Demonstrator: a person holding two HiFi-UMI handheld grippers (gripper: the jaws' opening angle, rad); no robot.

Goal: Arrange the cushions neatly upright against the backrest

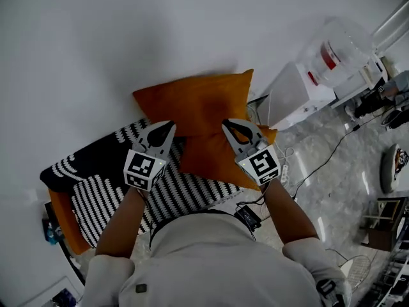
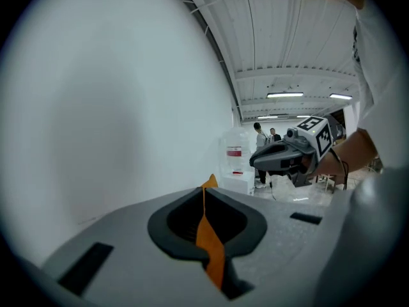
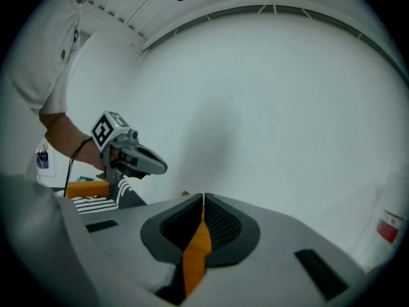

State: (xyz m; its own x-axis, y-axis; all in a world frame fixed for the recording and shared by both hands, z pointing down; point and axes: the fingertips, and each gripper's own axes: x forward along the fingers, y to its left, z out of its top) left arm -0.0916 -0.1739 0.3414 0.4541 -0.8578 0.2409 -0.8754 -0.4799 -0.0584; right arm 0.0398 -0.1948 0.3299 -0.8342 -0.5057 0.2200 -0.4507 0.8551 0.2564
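The left tool (image 1: 165, 130) is pinched tight on a fold of the orange cushion (image 1: 198, 101), at that cushion's near left edge. The right tool (image 1: 231, 128) is clamped on orange fabric at its near right edge. Nearer than the orange cushion, under the left tool, lies a black-and-white striped cushion (image 1: 121, 190). Beyond the orange cushion rises a plain white wall (image 1: 160, 24).

Two orange cushions (image 1: 192, 101) (image 1: 214, 162), two striped cushions (image 1: 96, 162) (image 1: 172, 194), two tools (image 1: 167, 126) (image 1: 229, 125).
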